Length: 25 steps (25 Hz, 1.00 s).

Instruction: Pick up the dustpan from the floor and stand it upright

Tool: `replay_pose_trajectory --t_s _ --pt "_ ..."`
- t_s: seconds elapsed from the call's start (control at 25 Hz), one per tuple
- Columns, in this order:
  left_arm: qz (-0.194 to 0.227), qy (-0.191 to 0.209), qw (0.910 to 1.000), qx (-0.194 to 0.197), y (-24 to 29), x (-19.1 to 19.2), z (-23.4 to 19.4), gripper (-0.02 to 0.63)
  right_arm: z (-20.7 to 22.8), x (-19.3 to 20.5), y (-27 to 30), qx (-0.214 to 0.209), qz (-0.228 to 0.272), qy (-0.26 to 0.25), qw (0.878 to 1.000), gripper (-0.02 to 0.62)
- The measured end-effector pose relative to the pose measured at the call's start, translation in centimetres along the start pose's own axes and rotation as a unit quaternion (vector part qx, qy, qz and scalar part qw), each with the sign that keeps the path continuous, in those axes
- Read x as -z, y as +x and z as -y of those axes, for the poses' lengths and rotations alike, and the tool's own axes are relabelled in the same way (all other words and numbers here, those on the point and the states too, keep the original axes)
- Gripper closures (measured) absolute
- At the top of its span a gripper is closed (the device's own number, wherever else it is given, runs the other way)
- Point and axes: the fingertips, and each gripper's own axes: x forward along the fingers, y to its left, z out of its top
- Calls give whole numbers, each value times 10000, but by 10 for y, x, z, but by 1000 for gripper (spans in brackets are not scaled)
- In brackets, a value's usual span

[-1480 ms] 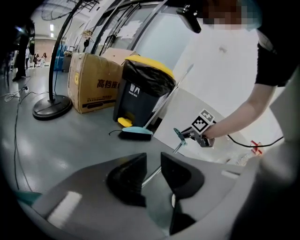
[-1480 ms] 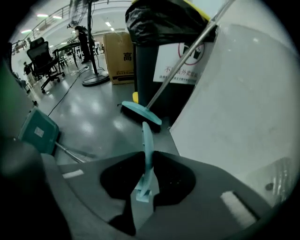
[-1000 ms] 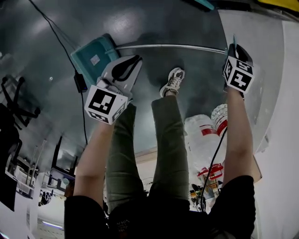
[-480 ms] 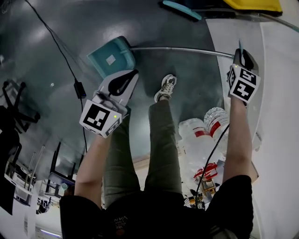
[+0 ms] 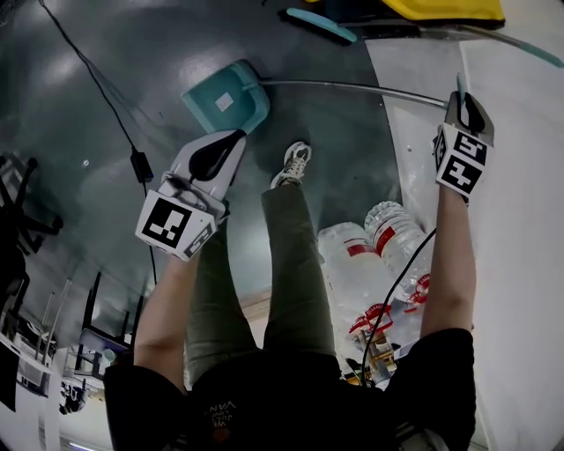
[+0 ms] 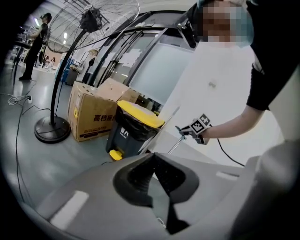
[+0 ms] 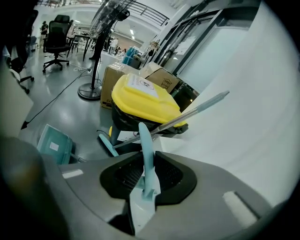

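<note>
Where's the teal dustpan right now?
In the head view the teal plastic dustpan shows upper left of centre, just beyond the left tool and the person's shoe; its long metal handle runs right to the right tool.

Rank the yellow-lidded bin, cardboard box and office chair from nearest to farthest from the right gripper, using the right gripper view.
1. Yellow-lidded bin, straight ahead of the right gripper.
2. Cardboard box, behind the bin, left.
3. Office chair, far upper left.

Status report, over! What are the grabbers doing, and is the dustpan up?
Right gripper shut on dustpan handle end. Left gripper shut, empty. Dustpan not upright yet, scoop low near the shoe. Broom and bin ahead, not blocking.
</note>
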Motion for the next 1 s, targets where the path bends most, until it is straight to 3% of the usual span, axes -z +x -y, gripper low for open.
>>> replay_pose_trajectory --t_s 0.48,1.0 --pt "172 -68 9994 -282 -7 -27 6 552 51 -27 -22 361 82 -387 9986 523" --pt "214 26 9998 -46 5 -40 29 552 99 -28 -43 740 31 -754 9944 517"
